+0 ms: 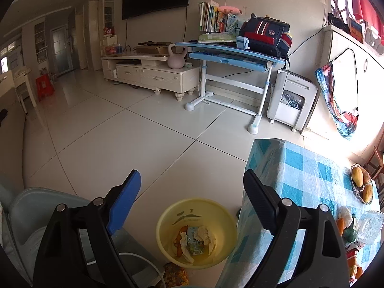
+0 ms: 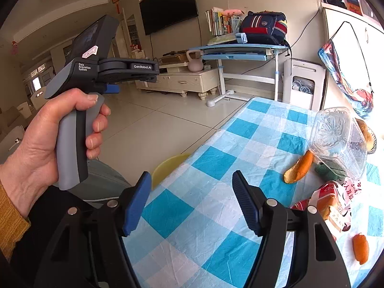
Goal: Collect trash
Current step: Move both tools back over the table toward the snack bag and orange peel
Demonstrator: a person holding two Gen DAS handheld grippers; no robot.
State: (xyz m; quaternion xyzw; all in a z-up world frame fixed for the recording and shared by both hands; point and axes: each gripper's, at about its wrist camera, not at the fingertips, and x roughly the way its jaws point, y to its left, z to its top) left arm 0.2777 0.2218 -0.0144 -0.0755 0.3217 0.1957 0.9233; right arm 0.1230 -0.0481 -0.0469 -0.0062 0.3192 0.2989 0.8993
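Two printed labels on the left tool (image 2: pixel 112 88): "GenRobot.AI", "Data Acquisition System"

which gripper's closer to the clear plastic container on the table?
Right. The right gripper hangs open over the tablecloth, left of the clear plastic container. The left gripper is off the table, above the yellow bin.

Glossy yellow plastic bin (image 1: pixel 196 235); creased checked tablecloth (image 2: pixel 216 192); shiny floor tiles (image 1: pixel 120 139).

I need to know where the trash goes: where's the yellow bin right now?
In the left wrist view, the yellow bin stands on the floor at bottom centre, against the left edge of the checked table.
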